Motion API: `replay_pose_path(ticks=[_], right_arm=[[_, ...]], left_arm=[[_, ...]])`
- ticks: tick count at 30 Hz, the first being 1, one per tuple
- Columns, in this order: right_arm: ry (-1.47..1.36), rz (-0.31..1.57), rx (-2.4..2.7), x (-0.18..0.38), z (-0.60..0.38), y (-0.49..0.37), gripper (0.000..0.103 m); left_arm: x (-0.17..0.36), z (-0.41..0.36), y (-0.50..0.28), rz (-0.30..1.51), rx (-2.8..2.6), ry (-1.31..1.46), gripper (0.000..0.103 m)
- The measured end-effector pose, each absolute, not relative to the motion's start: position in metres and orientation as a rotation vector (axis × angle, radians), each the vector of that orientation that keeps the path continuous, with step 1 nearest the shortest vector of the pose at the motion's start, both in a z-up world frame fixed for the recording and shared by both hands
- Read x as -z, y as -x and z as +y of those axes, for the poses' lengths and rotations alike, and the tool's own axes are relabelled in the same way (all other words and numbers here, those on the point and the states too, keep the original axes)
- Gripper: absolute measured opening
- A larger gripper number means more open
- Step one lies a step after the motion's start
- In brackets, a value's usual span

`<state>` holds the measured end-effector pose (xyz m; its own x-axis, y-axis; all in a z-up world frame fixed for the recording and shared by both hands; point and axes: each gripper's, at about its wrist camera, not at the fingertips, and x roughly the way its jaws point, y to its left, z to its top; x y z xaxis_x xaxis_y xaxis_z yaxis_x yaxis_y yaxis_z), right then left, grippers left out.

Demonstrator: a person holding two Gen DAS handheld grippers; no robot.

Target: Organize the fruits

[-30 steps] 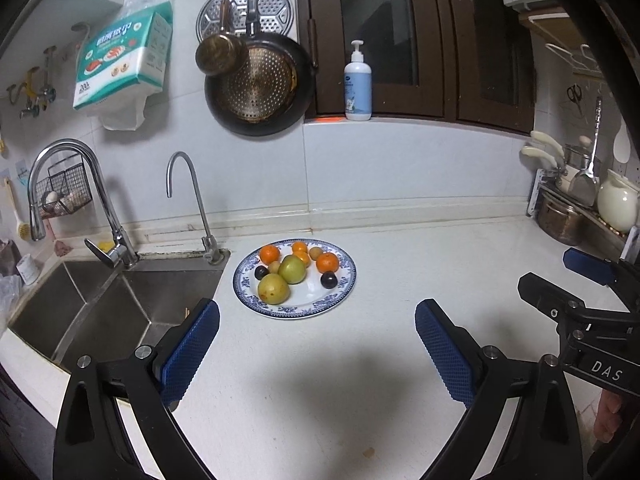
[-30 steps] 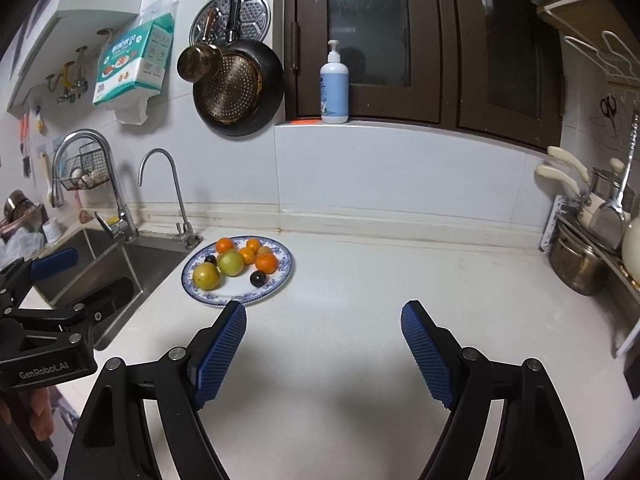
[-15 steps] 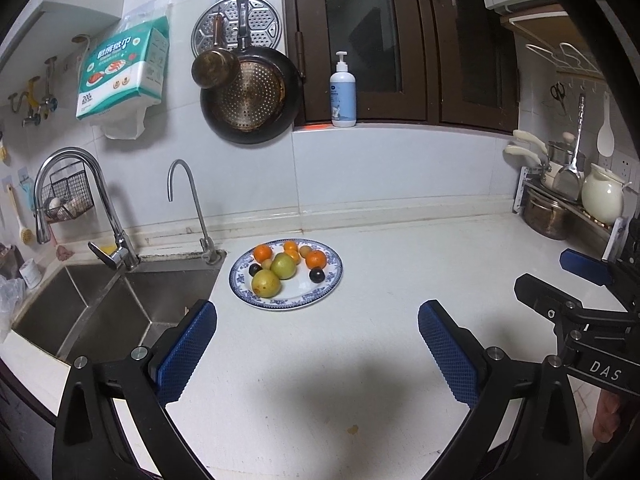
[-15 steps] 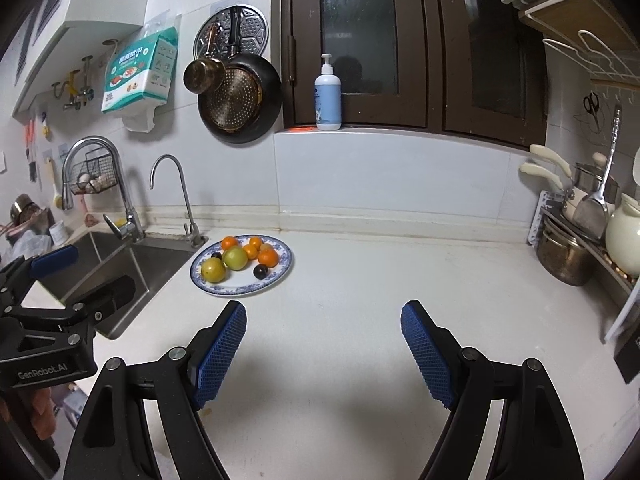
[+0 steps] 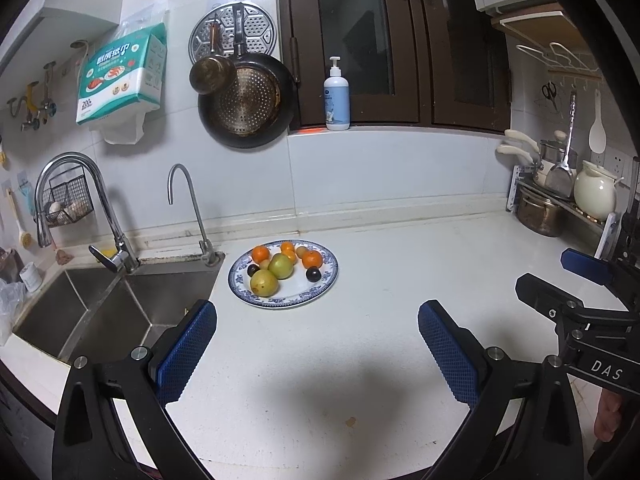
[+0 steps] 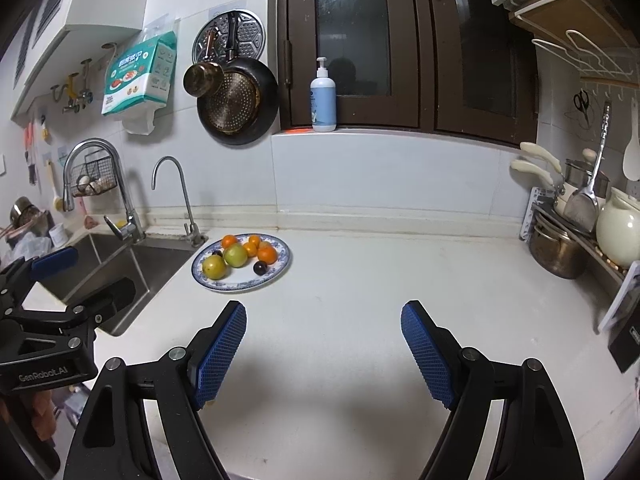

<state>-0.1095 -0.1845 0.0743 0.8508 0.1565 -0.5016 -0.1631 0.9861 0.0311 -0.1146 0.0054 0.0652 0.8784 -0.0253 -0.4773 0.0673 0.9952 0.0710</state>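
A blue-patterned plate (image 5: 326, 282) (image 6: 280, 270) stands on the white counter beside the sink. It holds two yellow-green round fruits (image 5: 264, 283) (image 6: 214, 267), several small oranges (image 5: 311, 259) (image 6: 267, 254) and two dark plums (image 5: 313, 274) (image 6: 260, 267). My left gripper (image 5: 318, 350) is open and empty, well short of the plate. My right gripper (image 6: 324, 350) is open and empty, to the right of and short of the plate. Each gripper shows at the edge of the other's view.
A steel sink (image 5: 104, 312) with two taps (image 5: 192, 208) lies left of the plate. A pan (image 5: 246, 106) and a soap bottle (image 5: 337, 98) are on the back wall. A rack with pots and a white jug (image 5: 594, 194) stands at the right.
Both grippers have pulled back and tilted up a little; the plate looks smaller and farther. Both stay open. The fruits have not moved.
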Motion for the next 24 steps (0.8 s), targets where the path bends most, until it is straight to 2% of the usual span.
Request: replay_pose_path(ticks=[24], right_arm=[[0.002,0.534,-0.158,-0.074,-0.195,0.121,0.080]], left_arm=[[-0.064,0.002,0.126,0.495,0.058,-0.075,0.103]])
